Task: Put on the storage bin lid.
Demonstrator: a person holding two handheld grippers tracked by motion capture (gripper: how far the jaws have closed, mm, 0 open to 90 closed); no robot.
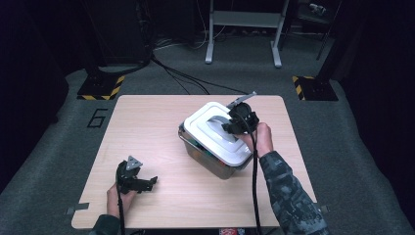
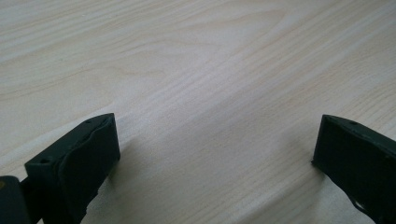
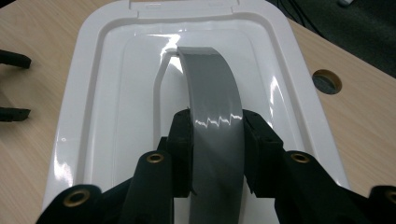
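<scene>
Our right claw (image 3: 217, 140) is clamped across the grey handle (image 3: 212, 88) of the white lid (image 3: 93, 70) on the box (image 1: 215, 164) at the table's (image 1: 147, 122) right middle. The handle runs straight ahead between the jaws. Our left claw (image 1: 142, 182), jaws apart and empty, sits well off at the near left.

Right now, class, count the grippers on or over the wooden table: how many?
2. The left gripper rests open near the table's front edge; the right gripper clamps the box's grey handle.

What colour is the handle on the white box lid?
Grey, glossy; the handle shows best in the right gripper view, clamped by the right gripper.
</scene>
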